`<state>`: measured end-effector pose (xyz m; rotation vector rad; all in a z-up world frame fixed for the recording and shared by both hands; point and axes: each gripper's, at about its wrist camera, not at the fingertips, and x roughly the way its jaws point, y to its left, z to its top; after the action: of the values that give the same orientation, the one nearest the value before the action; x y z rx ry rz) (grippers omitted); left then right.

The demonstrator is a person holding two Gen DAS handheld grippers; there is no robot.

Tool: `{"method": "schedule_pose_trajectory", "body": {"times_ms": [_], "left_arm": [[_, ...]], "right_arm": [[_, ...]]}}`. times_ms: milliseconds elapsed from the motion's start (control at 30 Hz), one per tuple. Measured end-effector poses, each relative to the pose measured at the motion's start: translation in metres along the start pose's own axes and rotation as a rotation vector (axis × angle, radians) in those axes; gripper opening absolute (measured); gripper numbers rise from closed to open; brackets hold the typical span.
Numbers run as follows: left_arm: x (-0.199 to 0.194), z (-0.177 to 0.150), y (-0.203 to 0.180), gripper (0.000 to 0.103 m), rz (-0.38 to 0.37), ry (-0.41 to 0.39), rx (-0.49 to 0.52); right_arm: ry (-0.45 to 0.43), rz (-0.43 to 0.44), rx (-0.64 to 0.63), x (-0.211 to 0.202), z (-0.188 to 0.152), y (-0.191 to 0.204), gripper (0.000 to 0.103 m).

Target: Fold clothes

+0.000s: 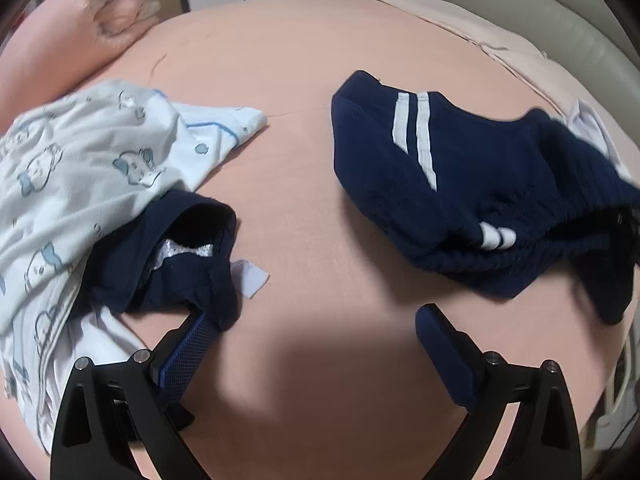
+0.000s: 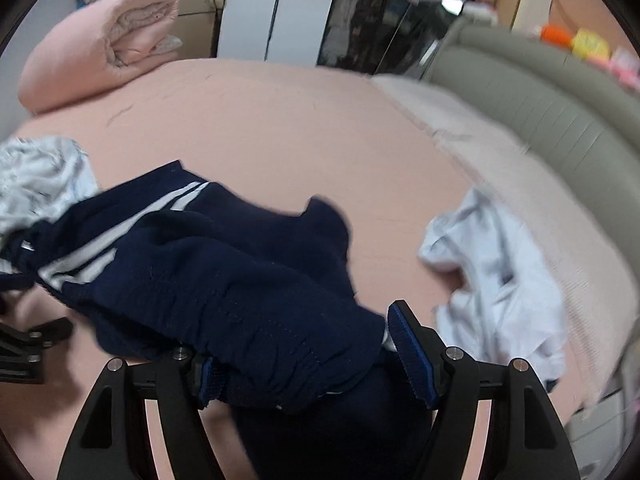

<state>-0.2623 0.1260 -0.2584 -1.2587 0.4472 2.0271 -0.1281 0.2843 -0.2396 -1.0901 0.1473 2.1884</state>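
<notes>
Pointing steeply down at the bed, the left claw hangs over bare pink sheet with jaws spread wide. Nothing sits between its fingers. Its left finger has its tip tucked under the edge of a small navy garment; whether it presses on that cloth can't be told. Its right finger is clear of everything.

That small navy piece lies half under a white printed garment at the left side, with a white tag sticking out beside it.

Navy striped trousers lie crumpled to the right of the left claw, apart from it, white stripes up.

Right claw also tilts down, less steeply, jaws wide. In the right wrist view the trousers drape over and across the gap: gathered waistband cloth covers the left finger and fills the space up to the right finger. The pads don't pinch the cloth; it only rests over them. View is motion-blurred.

A plain white garment lies bunched to the right of the right claw, near the bed's edge by a pale blanket strip. The left claw's frame shows at the left edge of the right wrist view. A rolled pink quilt sits at the far corner of the bed. Grey headboard runs along the right.
</notes>
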Motion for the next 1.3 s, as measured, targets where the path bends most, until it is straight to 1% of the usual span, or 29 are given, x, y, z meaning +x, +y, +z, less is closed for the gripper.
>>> {"method": "schedule_pose_trajectory", "body": {"times_ms": [33, 167, 233, 300, 367, 433, 467, 567, 667, 800, 967, 1067, 1133, 1233, 1300], "left_arm": [[-0.002, 0.0, 0.001, 0.1, -0.013, 0.003, -0.015], [-0.012, -0.004, 0.008, 0.1, -0.091, 0.014, -0.074], [-0.02, -0.007, 0.006, 0.1, -0.113, -0.003, -0.081], [-0.029, -0.009, 0.0, 0.1, -0.104, -0.039, -0.062], [-0.037, -0.008, -0.013, 0.1, -0.067, -0.084, -0.019], [-0.036, -0.003, -0.027, 0.1, -0.029, -0.107, 0.035], [-0.034, 0.0, -0.034, 0.1, -0.023, -0.11, 0.058], [-0.029, 0.005, -0.054, 0.1, -0.051, -0.096, 0.109], [-0.025, 0.008, -0.077, 0.1, -0.036, -0.108, 0.152], [-0.017, 0.016, -0.092, 0.1, -0.022, -0.107, 0.135], [-0.023, 0.023, -0.1, 0.1, -0.033, -0.104, 0.087], [-0.03, 0.027, -0.104, 0.1, -0.056, -0.11, 0.077], [-0.033, 0.023, -0.108, 0.1, -0.059, -0.121, 0.082], [-0.03, 0.026, -0.117, 0.1, -0.035, -0.134, 0.097], [-0.026, 0.028, -0.121, 0.1, 0.006, -0.151, 0.105]], "right_arm": [[0.007, 0.015, 0.001, 0.0, -0.001, -0.002, 0.072], [-0.027, -0.005, -0.056, -0.006, -0.006, -0.003, 0.072], [-0.017, 0.024, -0.043, -0.006, -0.008, -0.008, 0.072], [-0.019, 0.031, -0.033, -0.009, -0.008, -0.009, 0.072], [-0.028, 0.03, -0.027, -0.011, -0.009, -0.012, 0.072], [-0.038, 0.02, -0.027, -0.012, -0.011, -0.015, 0.072], [-0.042, 0.014, -0.027, -0.012, -0.012, -0.016, 0.072], [-0.043, 0.034, -0.006, -0.016, -0.015, -0.022, 0.072], [-0.053, 0.049, 0.012, -0.02, -0.017, -0.027, 0.072], [-0.078, 0.064, 0.029, -0.024, -0.014, -0.034, 0.072], [-0.097, 0.085, 0.053, -0.023, -0.008, -0.041, 0.072], [-0.111, 0.103, 0.059, -0.025, -0.007, -0.043, 0.072], [-0.127, 0.108, 0.061, -0.029, -0.005, -0.043, 0.072], [-0.157, 0.096, 0.049, -0.032, 0.0, -0.044, 0.072], [-0.164, 0.087, 0.036, -0.032, 0.003, -0.043, 0.072]]}}
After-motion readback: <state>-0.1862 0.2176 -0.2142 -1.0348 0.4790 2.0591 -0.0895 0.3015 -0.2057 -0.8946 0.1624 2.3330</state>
